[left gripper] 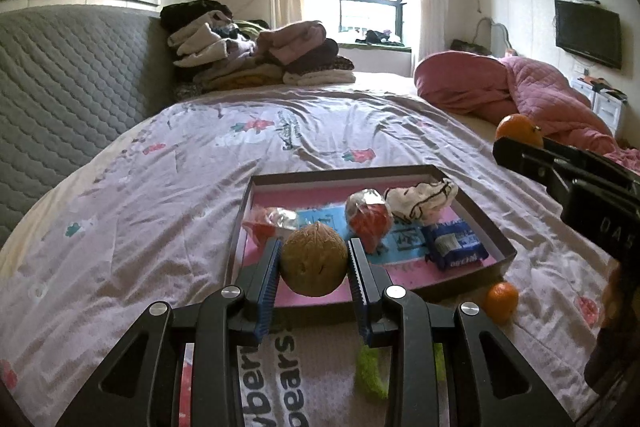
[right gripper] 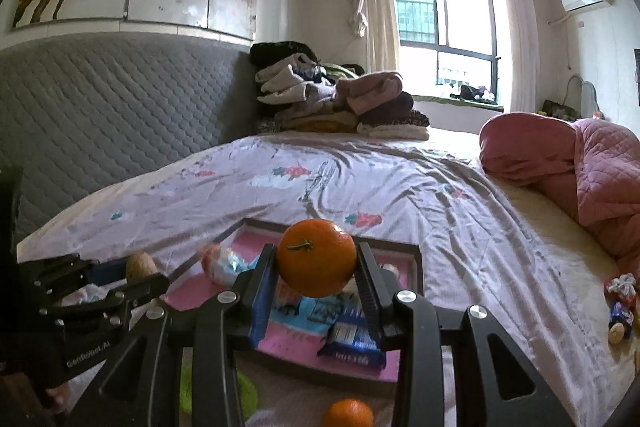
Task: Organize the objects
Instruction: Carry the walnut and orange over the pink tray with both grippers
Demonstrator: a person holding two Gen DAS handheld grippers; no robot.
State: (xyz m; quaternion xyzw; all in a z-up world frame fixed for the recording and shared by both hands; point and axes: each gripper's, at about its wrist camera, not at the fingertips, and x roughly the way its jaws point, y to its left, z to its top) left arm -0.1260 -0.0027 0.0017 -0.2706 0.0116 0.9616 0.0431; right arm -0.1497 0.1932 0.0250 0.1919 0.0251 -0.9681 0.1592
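Folded clothes (left gripper: 256, 51), pink quilt (left gripper: 532, 95), perhaps television (left gripper: 588, 33).

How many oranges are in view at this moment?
2. One orange is clamped in the right gripper above the tray; the second orange lies on the bedsheet just outside the tray's near corner. Others may be hidden.

A bed (left gripper: 160, 187) is covered by a flowered sheet. On it are laid a shallow tray (left gripper: 484, 223), one orange (left gripper: 501, 301), folded clothes (left gripper: 256, 55) and a pink quilt (left gripper: 520, 87).
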